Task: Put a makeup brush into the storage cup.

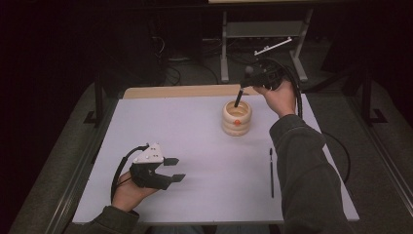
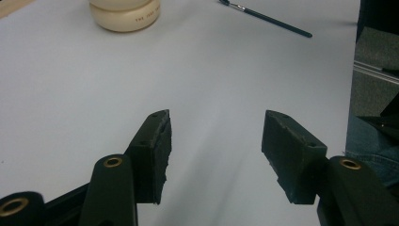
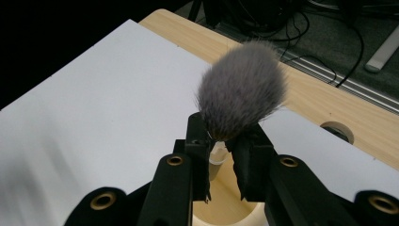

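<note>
High view | right gripper (image 1: 242,87) clamps brush (image 3: 241,94) over holder (image 1: 236,118) | left gripper (image 1: 174,169) open, empty

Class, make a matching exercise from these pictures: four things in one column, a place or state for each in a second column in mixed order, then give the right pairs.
Things
1. left gripper
2. right gripper
3. thin brush
4. ringed holder

Places or states
A. lies flat on the white table top
B. shut on the fluffy brush
C. jaws open, nothing between them
D. stands upright near the far edge, under the fluffy brush

Pairs: 1-C, 2-B, 3-A, 4-D
</note>
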`<action>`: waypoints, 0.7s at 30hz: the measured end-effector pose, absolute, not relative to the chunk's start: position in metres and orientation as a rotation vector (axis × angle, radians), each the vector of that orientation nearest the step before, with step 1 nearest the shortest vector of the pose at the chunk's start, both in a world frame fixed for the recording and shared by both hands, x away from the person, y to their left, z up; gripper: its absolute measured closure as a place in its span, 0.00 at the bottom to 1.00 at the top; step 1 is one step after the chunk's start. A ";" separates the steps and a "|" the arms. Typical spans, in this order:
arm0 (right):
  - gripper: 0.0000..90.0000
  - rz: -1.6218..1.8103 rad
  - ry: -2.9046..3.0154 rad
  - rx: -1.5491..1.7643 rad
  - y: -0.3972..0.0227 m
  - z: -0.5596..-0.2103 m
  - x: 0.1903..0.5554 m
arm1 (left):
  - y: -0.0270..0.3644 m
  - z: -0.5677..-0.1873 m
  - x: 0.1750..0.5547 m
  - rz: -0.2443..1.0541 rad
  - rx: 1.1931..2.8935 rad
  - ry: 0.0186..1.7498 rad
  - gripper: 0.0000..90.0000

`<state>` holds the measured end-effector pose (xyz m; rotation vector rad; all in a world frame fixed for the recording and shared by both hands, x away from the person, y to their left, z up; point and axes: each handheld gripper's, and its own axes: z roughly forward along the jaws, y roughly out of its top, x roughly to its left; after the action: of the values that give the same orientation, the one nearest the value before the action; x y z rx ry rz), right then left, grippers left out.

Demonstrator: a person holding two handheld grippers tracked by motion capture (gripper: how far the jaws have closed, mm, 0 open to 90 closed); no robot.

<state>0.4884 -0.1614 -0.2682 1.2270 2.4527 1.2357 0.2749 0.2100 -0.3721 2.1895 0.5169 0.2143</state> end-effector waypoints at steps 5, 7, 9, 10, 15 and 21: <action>0.84 1.234 2.447 1.241 -0.161 -0.272 0.490 | 0.210 -0.372 0.274 0.207 2.186 0.526 0.47; 0.84 1.230 2.450 1.248 -0.161 -0.273 0.490 | 0.210 -0.372 0.274 0.206 2.185 0.528 0.47; 0.84 1.224 2.449 1.248 -0.160 -0.273 0.490 | 0.210 -0.372 0.274 0.214 2.186 0.522 0.47; 0.84 1.227 2.447 1.250 -0.160 -0.273 0.490 | 0.210 -0.372 0.275 0.217 2.186 0.518 0.47; 0.84 1.223 2.447 1.255 -0.160 -0.277 0.490 | 0.211 -0.371 0.274 0.217 2.187 0.516 0.47; 0.84 1.217 2.445 1.267 -0.161 -0.284 0.491 | 0.211 -0.371 0.274 0.217 2.191 0.517 0.47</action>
<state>0.4908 -0.1613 -0.2838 1.2673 2.4454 1.2168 0.2745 0.2111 -0.3711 2.1914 0.5168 0.2169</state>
